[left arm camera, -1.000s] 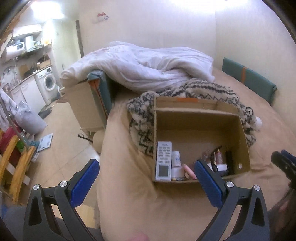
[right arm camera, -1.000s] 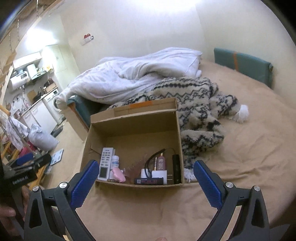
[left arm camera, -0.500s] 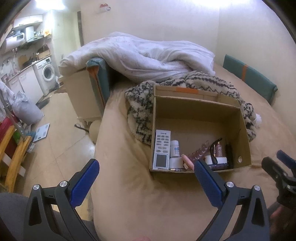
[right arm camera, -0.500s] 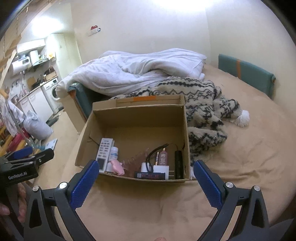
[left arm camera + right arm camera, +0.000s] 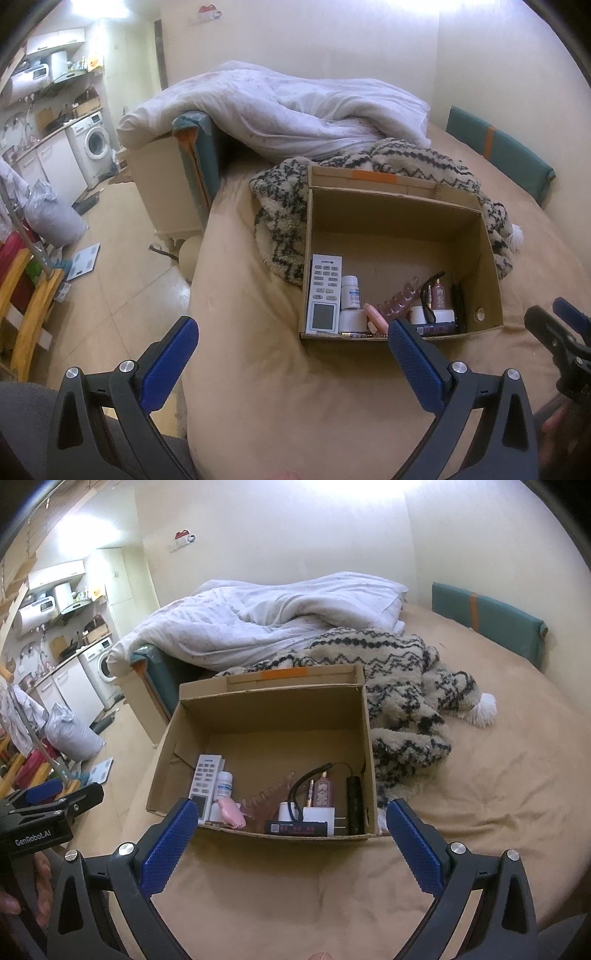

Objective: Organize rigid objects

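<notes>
An open cardboard box (image 5: 391, 221) (image 5: 273, 709) stands on the tan bed. Along its near wall lie a white remote (image 5: 324, 293) (image 5: 205, 786), a small white bottle (image 5: 350, 291) (image 5: 224, 784), a pink item (image 5: 231, 810), a clear pink toe separator (image 5: 400, 301), a pink perfume bottle (image 5: 322, 790), a white charger (image 5: 319, 818) and a black stick (image 5: 354, 799). My left gripper (image 5: 291, 354) is open and empty, short of the box's left front. My right gripper (image 5: 288, 834) is open and empty, before the box's front wall.
A patterned fuzzy blanket (image 5: 402, 679) lies behind and right of the box, with a white duvet (image 5: 266, 616) beyond. A teal cushion (image 5: 487, 620) leans on the wall. The bed's left edge (image 5: 195, 280) drops to a tiled floor with clutter and a washing machine (image 5: 94, 146).
Both grippers have pulled back and risen a little, so the box looks smaller and more from above. Both stay open and empty. The items in the box have not moved.
</notes>
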Action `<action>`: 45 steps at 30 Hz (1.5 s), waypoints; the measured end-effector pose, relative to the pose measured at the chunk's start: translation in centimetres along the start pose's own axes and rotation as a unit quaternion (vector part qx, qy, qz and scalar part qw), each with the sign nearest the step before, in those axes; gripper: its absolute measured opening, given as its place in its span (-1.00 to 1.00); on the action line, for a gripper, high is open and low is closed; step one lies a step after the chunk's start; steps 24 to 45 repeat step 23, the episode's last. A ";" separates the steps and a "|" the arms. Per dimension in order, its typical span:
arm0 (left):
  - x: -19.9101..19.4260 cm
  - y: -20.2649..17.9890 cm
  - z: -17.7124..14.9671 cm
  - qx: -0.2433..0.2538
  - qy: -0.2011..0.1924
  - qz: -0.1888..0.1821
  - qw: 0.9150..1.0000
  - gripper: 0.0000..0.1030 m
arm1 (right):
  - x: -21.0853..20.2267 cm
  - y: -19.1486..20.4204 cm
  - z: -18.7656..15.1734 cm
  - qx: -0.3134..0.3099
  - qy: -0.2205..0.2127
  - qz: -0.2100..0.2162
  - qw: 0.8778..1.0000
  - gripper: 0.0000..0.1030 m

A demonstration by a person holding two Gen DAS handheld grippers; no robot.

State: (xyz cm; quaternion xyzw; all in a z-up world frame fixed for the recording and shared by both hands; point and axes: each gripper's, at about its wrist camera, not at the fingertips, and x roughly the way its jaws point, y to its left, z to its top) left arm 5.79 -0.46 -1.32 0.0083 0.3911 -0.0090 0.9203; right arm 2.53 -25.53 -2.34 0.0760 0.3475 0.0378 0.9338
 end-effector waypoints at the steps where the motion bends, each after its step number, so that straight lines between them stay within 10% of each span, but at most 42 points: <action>1: 0.0 0.0 0.0 -0.001 0.001 0.000 1.000 0.99 | 0.0 0.0 0.0 0.000 0.000 0.000 1.000 1.00; 45: 0.2 0.1 -0.2 -0.005 0.003 0.000 1.000 0.99 | 0.1 -0.1 -0.2 0.002 0.003 0.001 1.000 1.00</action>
